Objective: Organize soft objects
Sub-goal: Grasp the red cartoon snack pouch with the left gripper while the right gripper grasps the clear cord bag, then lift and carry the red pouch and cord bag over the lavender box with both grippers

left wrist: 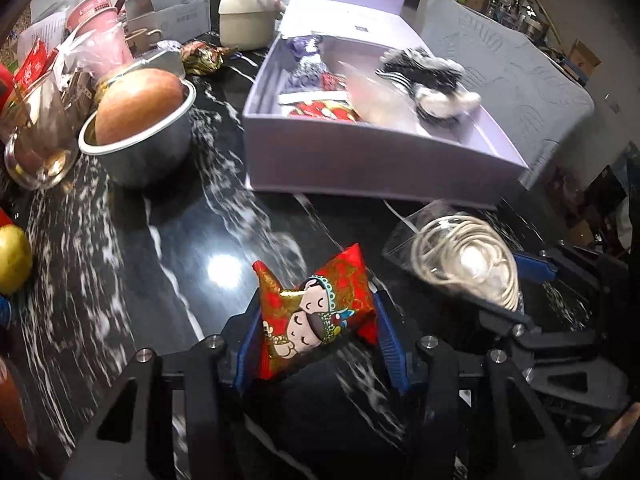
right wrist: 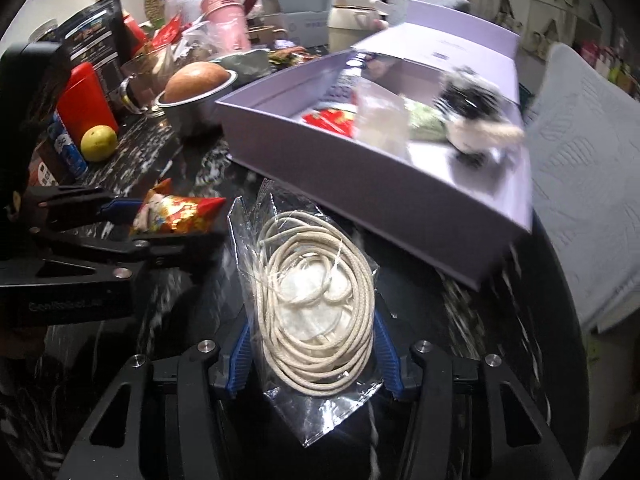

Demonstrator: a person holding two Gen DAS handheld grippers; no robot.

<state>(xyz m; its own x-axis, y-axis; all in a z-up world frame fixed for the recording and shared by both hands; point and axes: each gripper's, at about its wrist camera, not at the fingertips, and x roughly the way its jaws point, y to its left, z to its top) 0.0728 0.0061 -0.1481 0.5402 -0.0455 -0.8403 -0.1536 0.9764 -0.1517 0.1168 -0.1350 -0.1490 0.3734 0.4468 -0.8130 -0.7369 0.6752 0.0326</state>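
My left gripper [left wrist: 316, 320] is shut on a red embroidered pouch [left wrist: 316, 316] with cartoon faces, held above the black marble table; it also shows in the right wrist view [right wrist: 176, 210]. My right gripper [right wrist: 314, 340] is shut on a clear bag of coiled white rope [right wrist: 316, 304], seen in the left wrist view [left wrist: 468, 260] too. An open lilac box [left wrist: 360, 156] stands ahead, holding a black-and-white plush toy [left wrist: 432, 80], a red packet [left wrist: 320, 112] and a clear bag.
A steel pot with an apple [left wrist: 136, 116] stands left of the box, with a glass mug [left wrist: 36, 132], pink cups and a cream jar [left wrist: 246, 12] behind. A yellow fruit [right wrist: 99, 143] and red can [right wrist: 86, 100] sit at left. A grey chair back [left wrist: 512, 76] is right.
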